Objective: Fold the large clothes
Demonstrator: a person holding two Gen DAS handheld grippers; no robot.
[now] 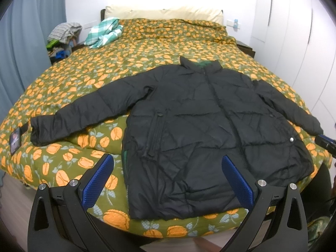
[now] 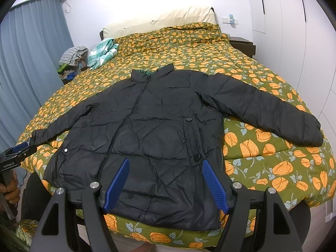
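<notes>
A black quilted puffer jacket (image 1: 201, 121) lies flat, front up, on the bed with both sleeves spread out; it also shows in the right wrist view (image 2: 159, 130). My left gripper (image 1: 166, 163) is open and empty, held above the jacket's hem at the bed's foot. My right gripper (image 2: 164, 163) is open and empty, above the hem too. The right gripper's tip shows at the far right of the left wrist view (image 1: 326, 143), by a sleeve cuff. The left gripper shows at the left edge of the right wrist view (image 2: 16, 153), by the other cuff.
The bed has a green quilt with orange flowers (image 1: 105, 67). A green-and-white checked cloth (image 1: 103, 32) lies near the cream pillows (image 1: 163, 12). A phone-like flat object (image 1: 15, 141) lies at the bed's left edge. Blue curtains and a cluttered stool stand at left, white wardrobes at right.
</notes>
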